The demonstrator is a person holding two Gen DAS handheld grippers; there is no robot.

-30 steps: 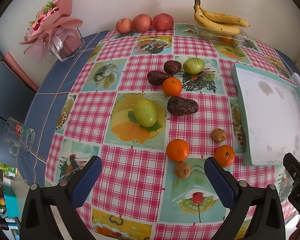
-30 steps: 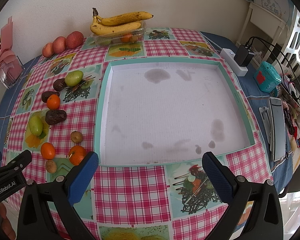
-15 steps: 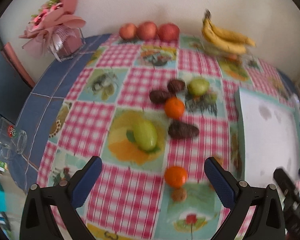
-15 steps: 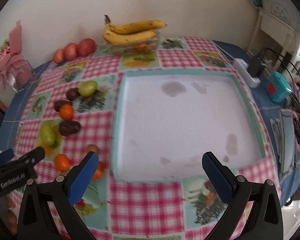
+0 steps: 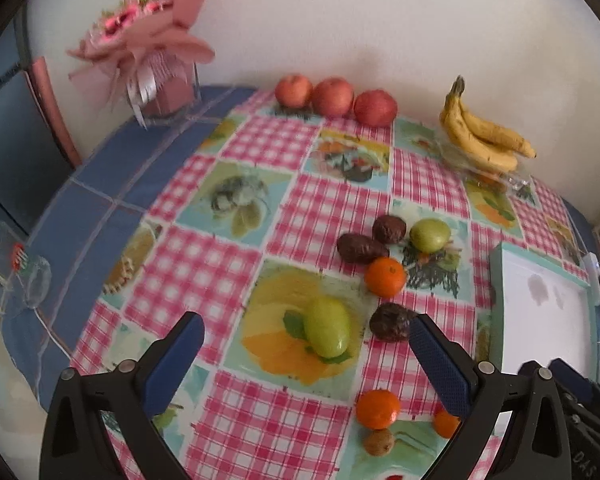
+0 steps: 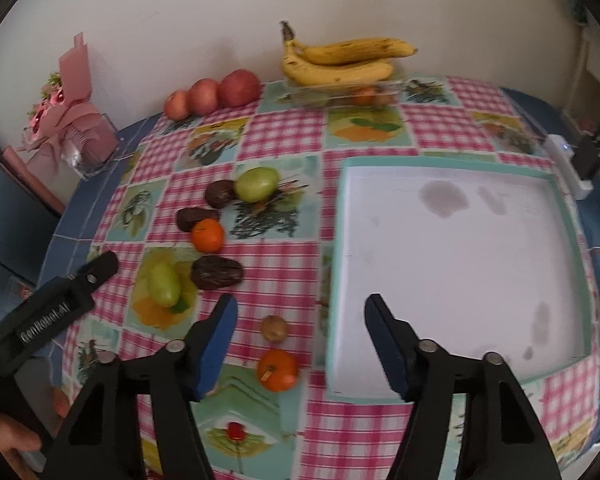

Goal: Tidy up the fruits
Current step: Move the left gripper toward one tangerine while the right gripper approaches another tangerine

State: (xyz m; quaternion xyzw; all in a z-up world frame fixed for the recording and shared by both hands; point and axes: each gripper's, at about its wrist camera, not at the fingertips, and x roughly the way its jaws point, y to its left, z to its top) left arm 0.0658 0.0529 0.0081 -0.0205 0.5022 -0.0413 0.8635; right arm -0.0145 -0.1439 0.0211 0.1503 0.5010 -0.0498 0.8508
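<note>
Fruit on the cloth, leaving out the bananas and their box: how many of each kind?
Apples: 3
Oranges: 3
Green fruits: 2
Dark wrinkled fruits: 3
Small brown fruits: 2
Total: 13

— How does the left gripper (image 5: 306,338) stand?

— Tilted steeply down over the bench, its blue-padded jaws spread wide with nothing gripped.

— And the right gripper (image 6: 300,326)?

— Also pitched steeply down, jaws closing, roughly half apart, nothing pressed between the pads (image 6: 216,342).

— Any of the person in view?

— A hand (image 6: 10,442) at the lower left of the right wrist view, wrapped around the left gripper's black body.
</note>
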